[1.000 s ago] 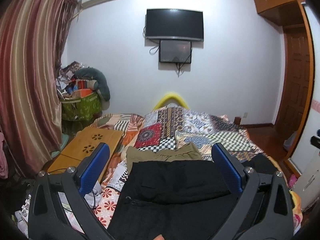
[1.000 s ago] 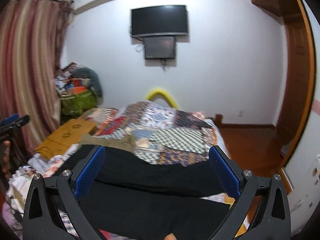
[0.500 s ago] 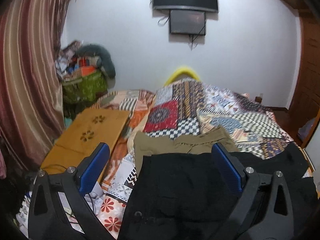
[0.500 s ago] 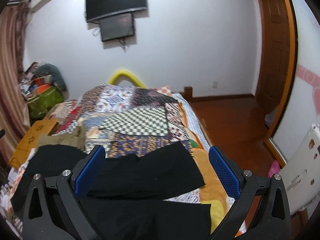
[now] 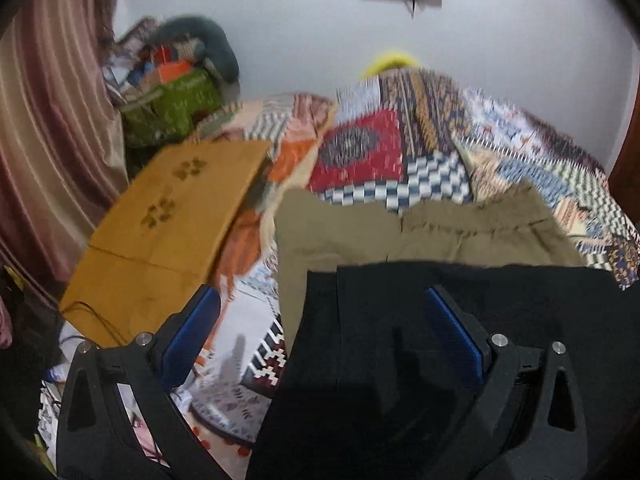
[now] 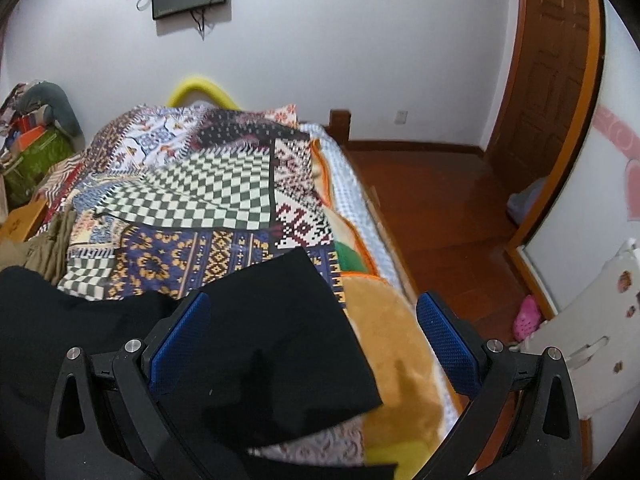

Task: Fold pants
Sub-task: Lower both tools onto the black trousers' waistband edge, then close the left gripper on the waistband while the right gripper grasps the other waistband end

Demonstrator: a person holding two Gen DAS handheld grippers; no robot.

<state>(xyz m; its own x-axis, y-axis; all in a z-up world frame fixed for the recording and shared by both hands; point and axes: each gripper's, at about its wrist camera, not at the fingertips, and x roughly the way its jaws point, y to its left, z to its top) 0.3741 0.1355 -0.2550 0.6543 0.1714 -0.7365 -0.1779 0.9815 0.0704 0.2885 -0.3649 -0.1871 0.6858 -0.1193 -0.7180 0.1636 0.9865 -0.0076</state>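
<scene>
On the patchwork quilt (image 6: 208,196) lie black pants (image 5: 400,320), both grippers' jaws released above them

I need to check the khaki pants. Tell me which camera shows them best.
The left wrist view: the khaki pants lie spread across the frame, beyond the black pants. The right wrist view catches only a sliver at its left edge.
</scene>
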